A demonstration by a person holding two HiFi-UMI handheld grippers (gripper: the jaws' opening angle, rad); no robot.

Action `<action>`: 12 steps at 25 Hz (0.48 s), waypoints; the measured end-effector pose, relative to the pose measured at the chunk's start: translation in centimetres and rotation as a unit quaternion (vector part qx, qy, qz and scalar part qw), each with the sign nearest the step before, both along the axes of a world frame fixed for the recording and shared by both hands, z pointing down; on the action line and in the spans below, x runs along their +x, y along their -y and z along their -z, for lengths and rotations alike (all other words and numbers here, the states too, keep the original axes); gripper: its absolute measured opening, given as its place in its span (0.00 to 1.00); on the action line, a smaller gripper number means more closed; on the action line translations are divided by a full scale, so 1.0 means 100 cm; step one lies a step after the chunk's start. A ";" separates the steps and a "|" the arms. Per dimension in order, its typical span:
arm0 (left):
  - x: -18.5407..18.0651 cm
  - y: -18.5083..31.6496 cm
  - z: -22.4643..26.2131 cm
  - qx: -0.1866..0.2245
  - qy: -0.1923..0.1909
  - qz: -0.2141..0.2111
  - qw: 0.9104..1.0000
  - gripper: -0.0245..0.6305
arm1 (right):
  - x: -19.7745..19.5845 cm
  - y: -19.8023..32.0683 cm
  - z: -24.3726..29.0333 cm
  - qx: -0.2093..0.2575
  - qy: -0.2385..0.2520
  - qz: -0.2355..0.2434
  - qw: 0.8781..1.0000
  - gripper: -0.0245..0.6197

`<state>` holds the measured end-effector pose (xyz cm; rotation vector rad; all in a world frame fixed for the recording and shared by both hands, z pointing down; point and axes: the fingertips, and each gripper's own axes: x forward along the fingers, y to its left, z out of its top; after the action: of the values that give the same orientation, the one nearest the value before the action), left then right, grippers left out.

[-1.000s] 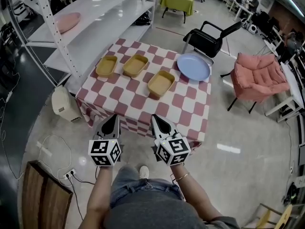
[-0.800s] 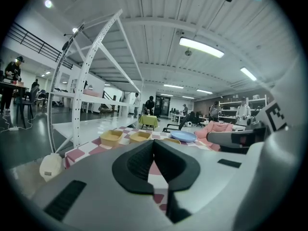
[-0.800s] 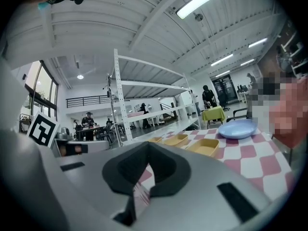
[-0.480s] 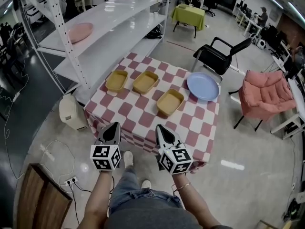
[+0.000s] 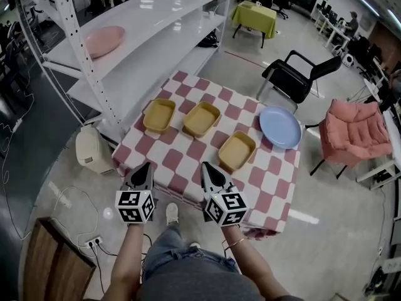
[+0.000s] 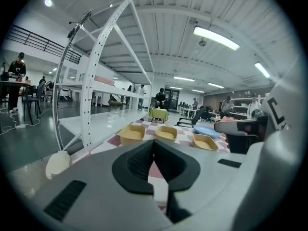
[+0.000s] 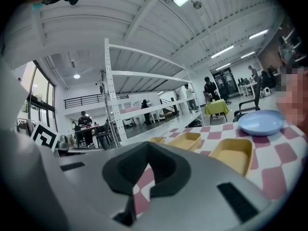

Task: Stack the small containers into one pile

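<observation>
Three small yellow containers sit apart on the red-and-white checkered table [image 5: 188, 168]: one at the far left [image 5: 159, 115], one beside it [image 5: 201, 118], and one nearer and to the right [image 5: 237, 150]. The left gripper view shows them as a row [image 6: 131, 133] [image 6: 166, 133] [image 6: 205, 141]. My left gripper [image 5: 146, 165] hangs shut and empty over the table's near edge. My right gripper [image 5: 205, 166] is also shut and empty, just short of the near container [image 7: 234, 154]. Neither gripper touches a container.
A blue plate [image 5: 281, 126] lies at the table's far right corner. A white shelving rack [image 5: 125, 36] with a pink plate [image 5: 103, 41] stands to the left. A black chair [image 5: 297, 80] and a pink armchair [image 5: 357, 137] stand beyond the table, and a white appliance [image 5: 91, 149] sits on the floor.
The table and containers have drawn nearer in the view as the person stepped up. Both grippers now reach the table's near edge and stay shut.
</observation>
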<state>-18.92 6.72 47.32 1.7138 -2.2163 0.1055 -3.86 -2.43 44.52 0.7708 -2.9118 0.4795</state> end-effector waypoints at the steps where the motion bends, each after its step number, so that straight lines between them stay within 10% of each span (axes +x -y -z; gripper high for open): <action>1: -0.011 0.006 -0.001 -0.001 -0.001 0.003 1.000 0.06 | -0.011 0.007 -0.001 -0.001 -0.002 0.002 1.000 0.05; 12: -0.110 0.068 -0.015 -0.017 -0.011 -0.004 1.000 0.06 | -0.113 0.063 -0.012 -0.004 -0.029 0.003 1.000 0.05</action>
<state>-29.96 -0.10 48.85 1.6984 -2.1793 0.1235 -15.20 -8.76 45.76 0.7608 -2.8568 0.4607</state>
